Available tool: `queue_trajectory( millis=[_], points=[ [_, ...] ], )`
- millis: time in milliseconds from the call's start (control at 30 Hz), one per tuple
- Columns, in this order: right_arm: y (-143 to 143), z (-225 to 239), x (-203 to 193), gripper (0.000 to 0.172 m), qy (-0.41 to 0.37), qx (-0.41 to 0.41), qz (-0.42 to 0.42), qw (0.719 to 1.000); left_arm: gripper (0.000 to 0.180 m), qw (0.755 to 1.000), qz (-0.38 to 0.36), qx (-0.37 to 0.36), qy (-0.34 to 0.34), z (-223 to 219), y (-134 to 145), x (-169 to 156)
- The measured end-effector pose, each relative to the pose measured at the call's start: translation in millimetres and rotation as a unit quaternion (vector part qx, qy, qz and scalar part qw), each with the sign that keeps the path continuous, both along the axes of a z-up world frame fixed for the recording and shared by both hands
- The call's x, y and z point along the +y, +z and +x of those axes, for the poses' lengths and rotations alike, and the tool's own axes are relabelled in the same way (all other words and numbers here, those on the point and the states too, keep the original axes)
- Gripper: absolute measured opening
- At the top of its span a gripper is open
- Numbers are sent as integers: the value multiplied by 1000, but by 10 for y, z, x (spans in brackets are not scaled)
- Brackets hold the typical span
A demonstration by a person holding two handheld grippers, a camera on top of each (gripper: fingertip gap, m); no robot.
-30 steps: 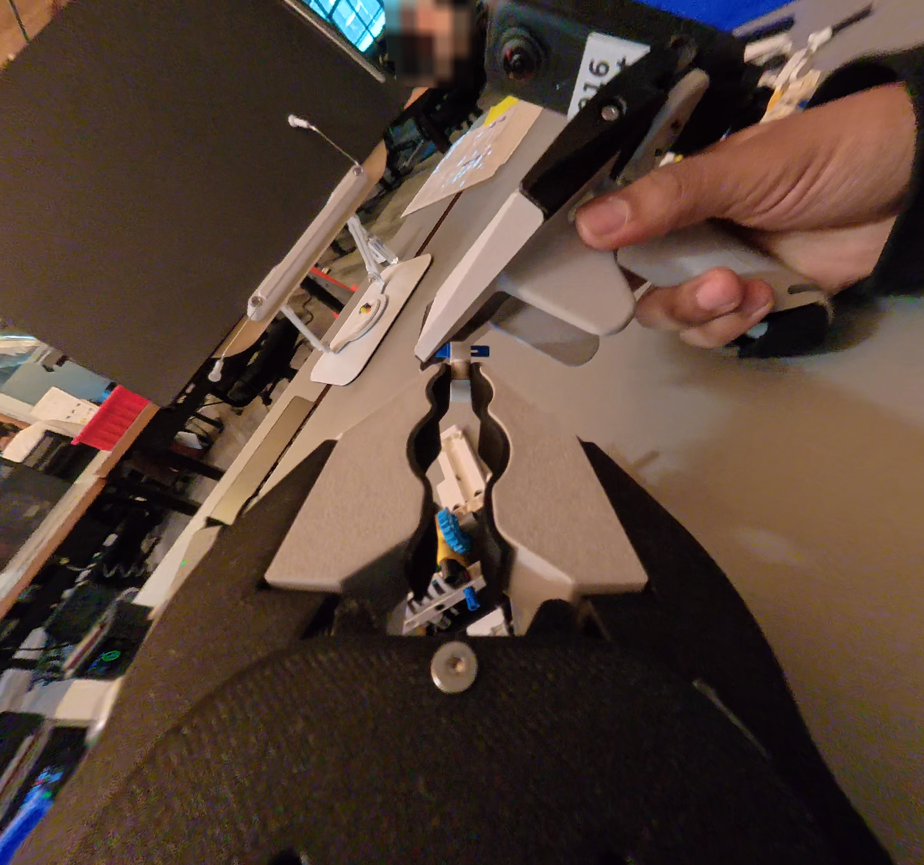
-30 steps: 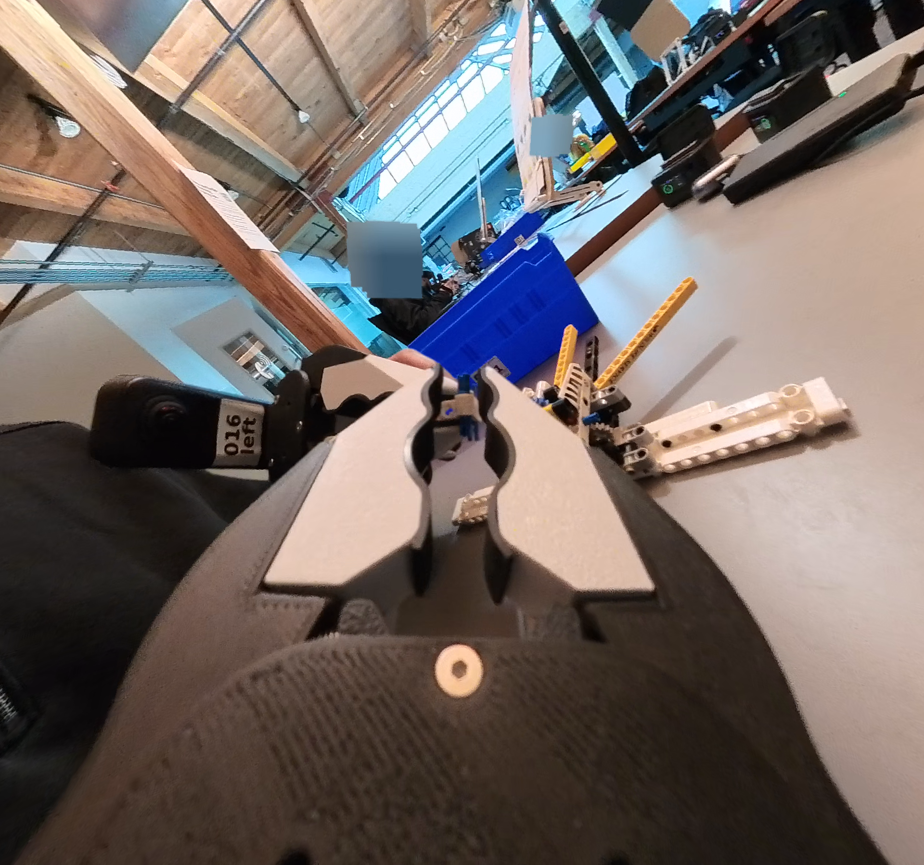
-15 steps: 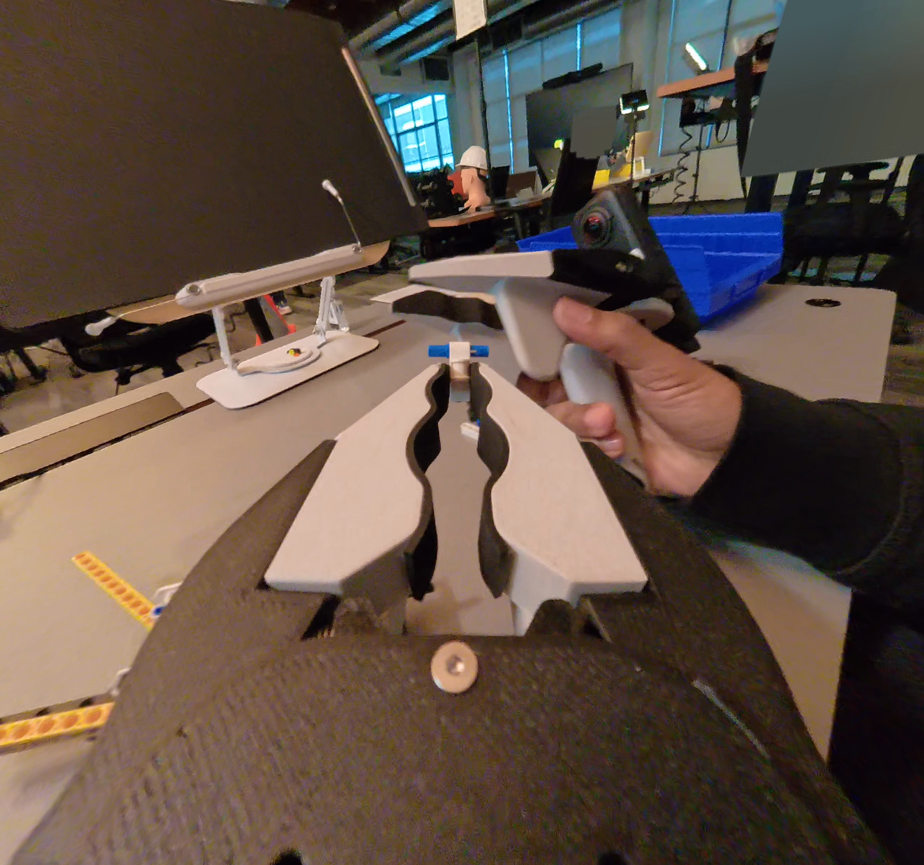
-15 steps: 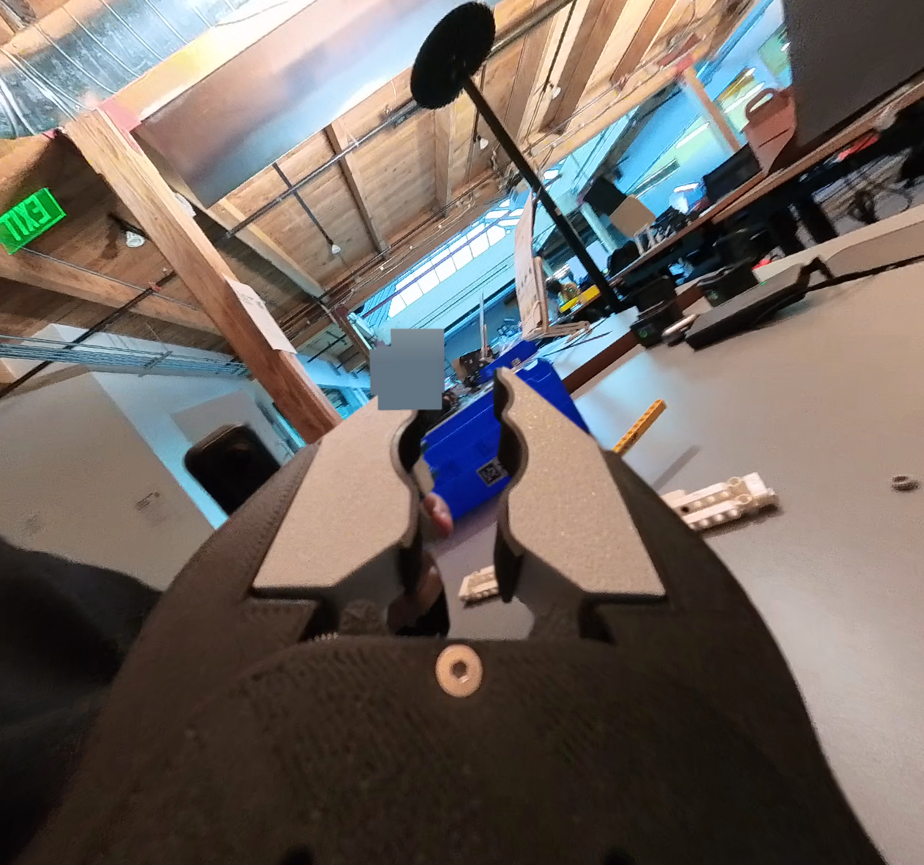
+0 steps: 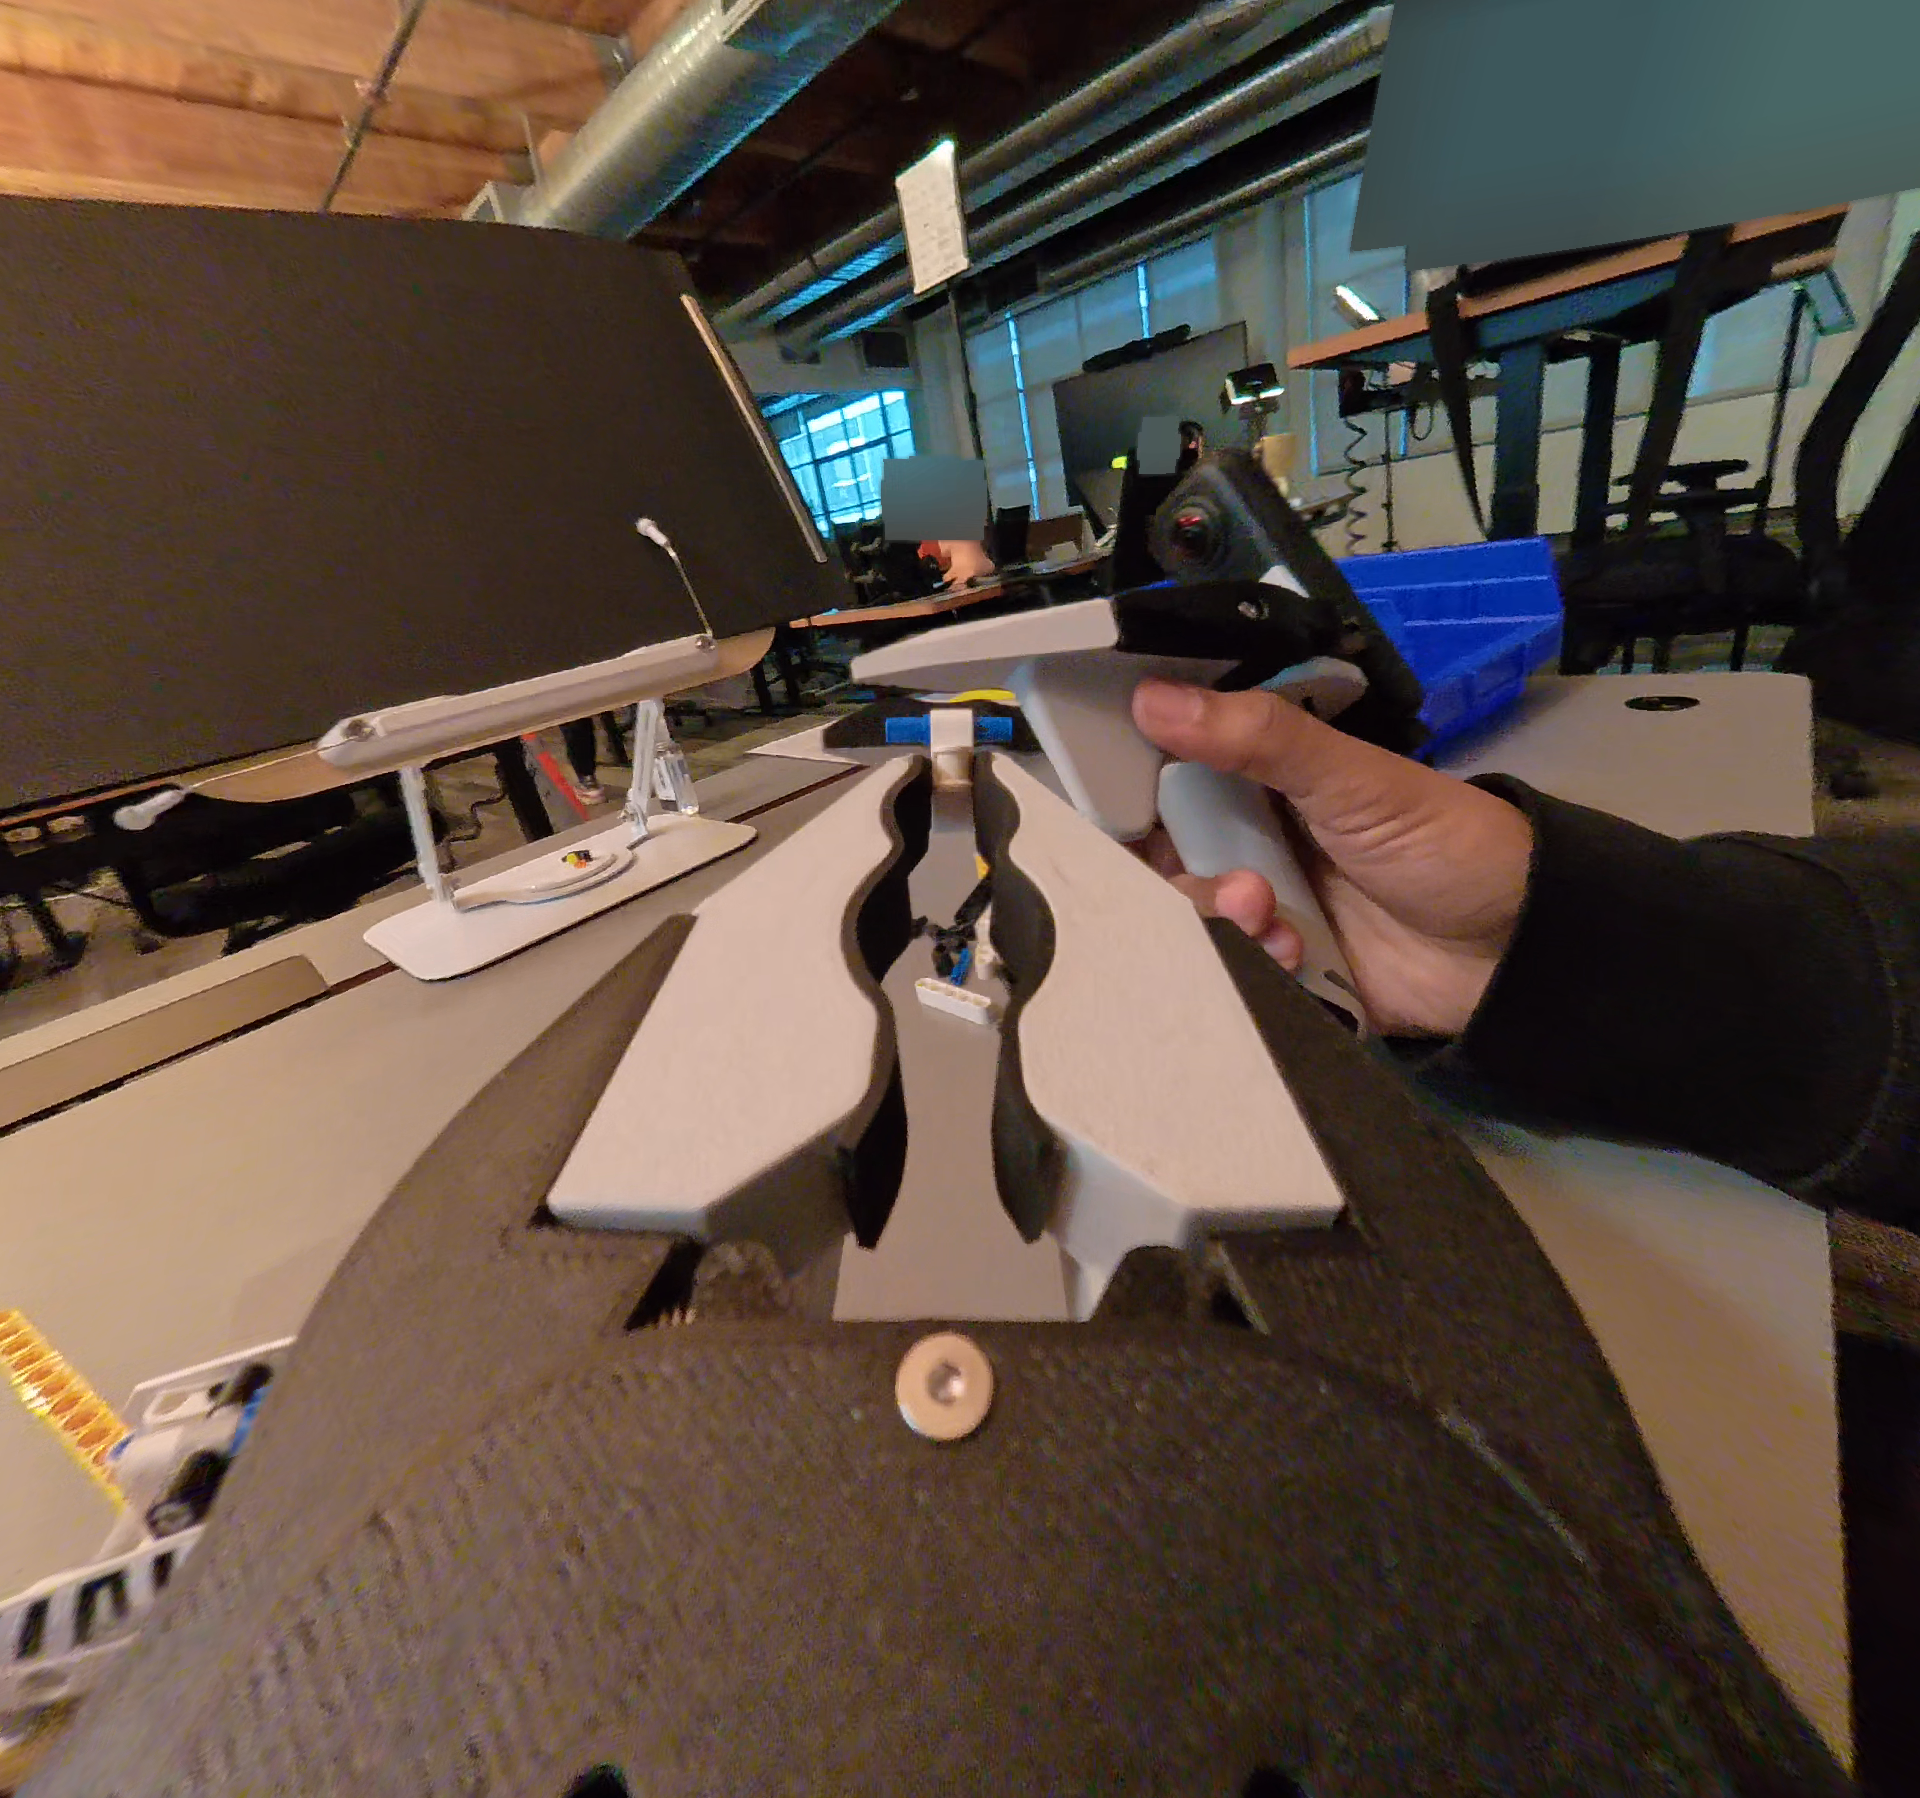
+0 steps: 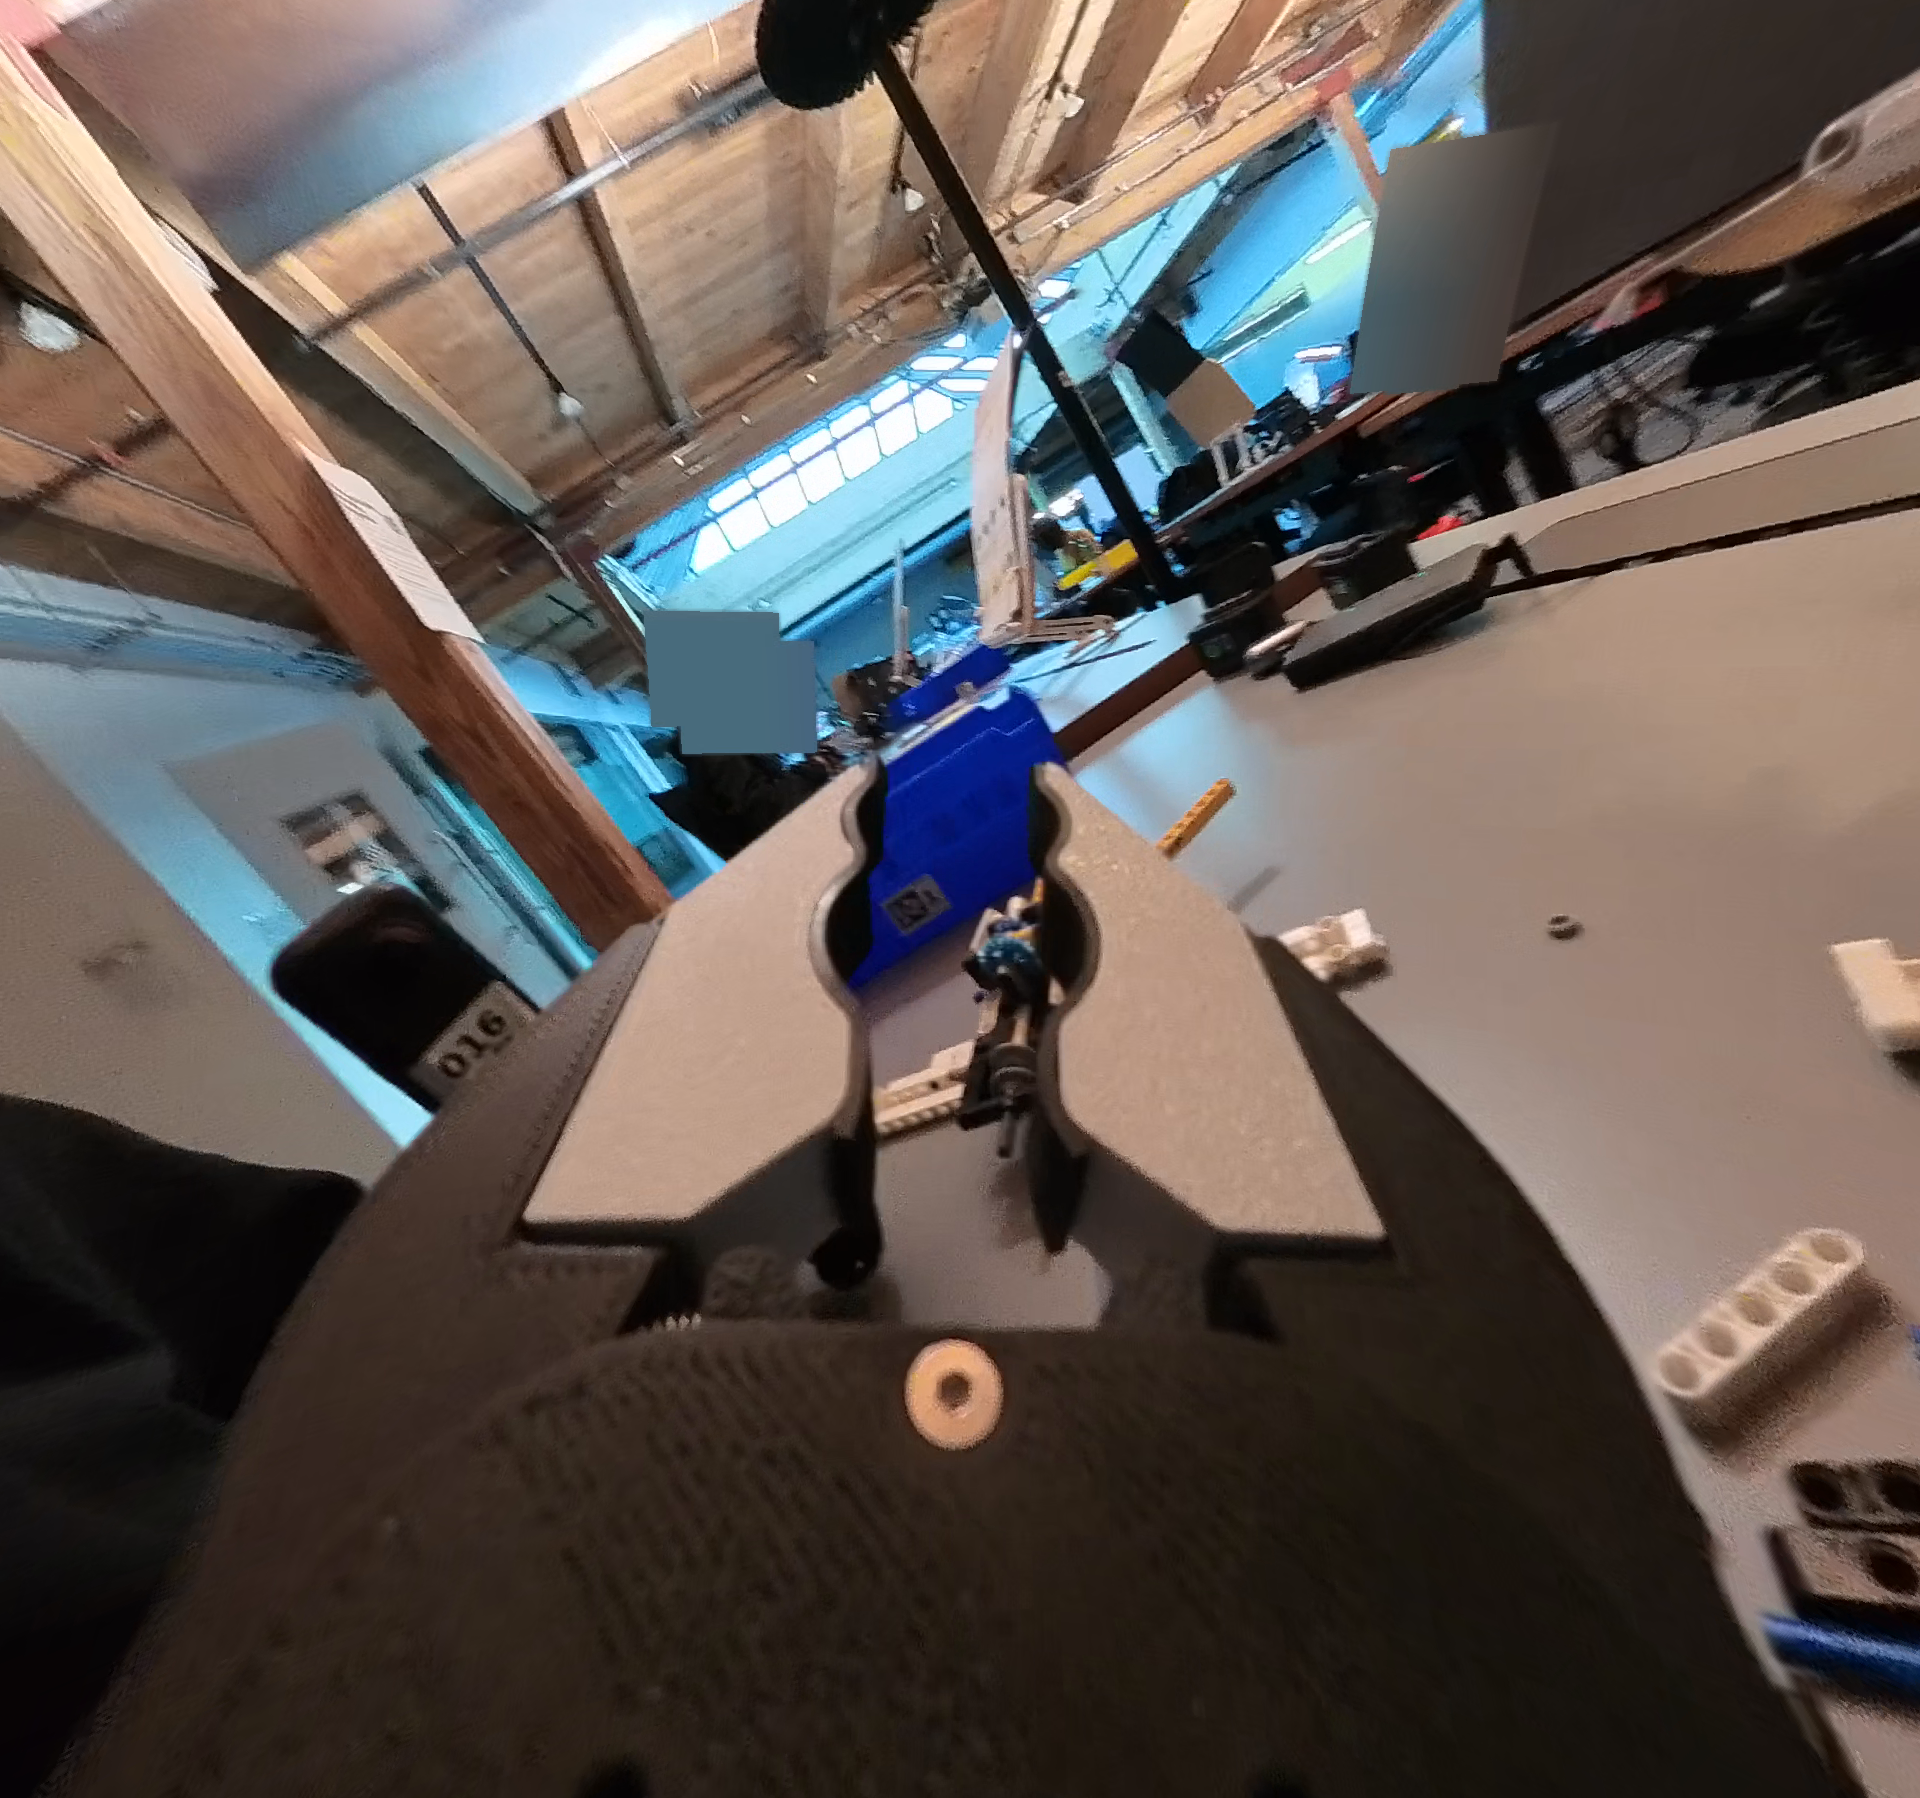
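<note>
In the left wrist view my left gripper [image 5: 948,761] is shut on a small white connector [image 5: 951,735] at its fingertips. A short blue pin [image 5: 914,730] runs crosswise through the connector. A hand holds my right gripper [image 5: 862,704] just beyond and above that piece, turned on its side. In the right wrist view my right gripper [image 6: 956,792] is open with nothing between its fingers [image 6: 1132,917]. A toy-brick assembly with a blue gear [image 6: 1008,959] lies on the grey table [image 6: 1558,813] behind the gap.
A blue bin [image 6: 956,844] stands beyond the right gripper and also shows in the left wrist view [image 5: 1455,626]. A black panel [image 5: 312,501] rests on a white stand [image 5: 561,886]. Loose white beams [image 6: 1766,1322], black bricks [image 6: 1860,1499] and a yellow beam [image 5: 52,1405] lie on the table. The left gripper's tips are roughly 6 centimeters from the right gripper's.
The right gripper, whose tips were at the blue pin, has opened and drawn back from it. The left gripper has swung to a level pose, still shut on the white connector.
</note>
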State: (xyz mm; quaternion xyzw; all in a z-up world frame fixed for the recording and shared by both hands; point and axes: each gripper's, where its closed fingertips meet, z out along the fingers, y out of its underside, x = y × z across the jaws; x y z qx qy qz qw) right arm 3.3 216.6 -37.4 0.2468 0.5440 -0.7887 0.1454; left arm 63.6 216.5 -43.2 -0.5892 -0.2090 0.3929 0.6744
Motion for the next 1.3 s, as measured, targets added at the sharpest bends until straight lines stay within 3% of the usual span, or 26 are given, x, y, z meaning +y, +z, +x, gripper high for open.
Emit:
queue_trajectory(
  millis=[267, 833, 967, 1167, 1300],
  points=[
    [13, 84, -58, 27, 40, -17, -19, 999, 5, 997, 44, -28, -59, 61, -26, 43],
    [-23, 168, -142, 28, 34, 15, 17, 999, 5, 997, 22, -32, -61, 14, 95, 17],
    [-9, 166, -131, 29, 42, 5, 5, 999, 5, 993, 40, -67, -89, -49, 58, -11],
    [-20, 207, -161, 30, 51, 9, 10, 999, 5, 992, 50, -65, -98, -23, -17, -34],
    [-16, 236, -175, 30, 60, 8, 7, 998, 5, 996, 24, -59, -64, -68, -87, -72]
  ],
)
